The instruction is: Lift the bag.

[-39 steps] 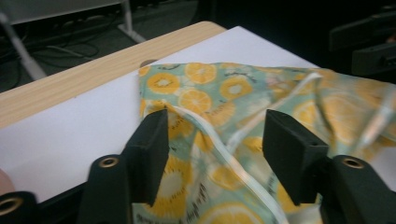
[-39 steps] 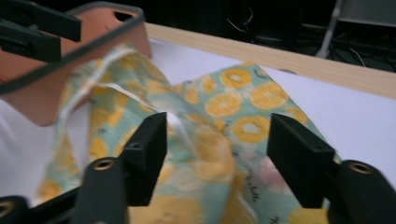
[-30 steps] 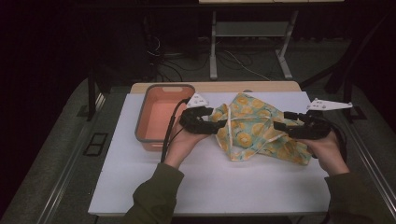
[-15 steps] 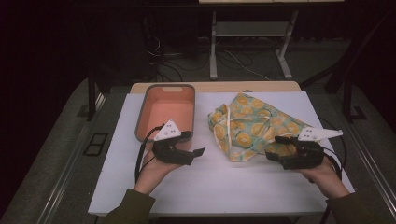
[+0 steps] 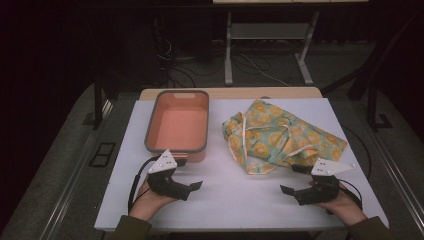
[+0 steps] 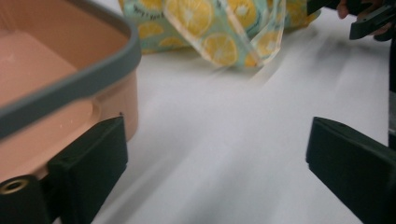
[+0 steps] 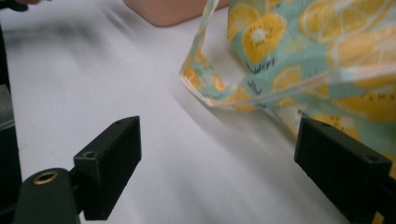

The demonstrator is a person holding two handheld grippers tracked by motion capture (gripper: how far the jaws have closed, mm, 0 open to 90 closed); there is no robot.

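A white surface point(image 5: 240, 200) carries two things, seen from above. Toward the far left sits a salmon-pink rectangular container point(image 5: 178, 125) with a grey rim, open and upright. To its right, apart from it, lies a crumpled cloth bag point(image 5: 280, 137) in teal with a yellow lemon-slice print and pale handles.

At the near edge, a person's hands hold two black grippers. The left gripper point(image 5: 192, 186) rests low, just in front of the container's near corner. Its jaws have just been opening and now stand wide apart with nothing between them; the left gripper view shows bare surface in the gap and the container wall beside one jaw.

The right gripper point(image 5: 286, 190) sits near the bag's front edge. Its jaws have likewise just been opening and are released, with no cloth between them. The right gripper view shows the bag close beside one jaw.
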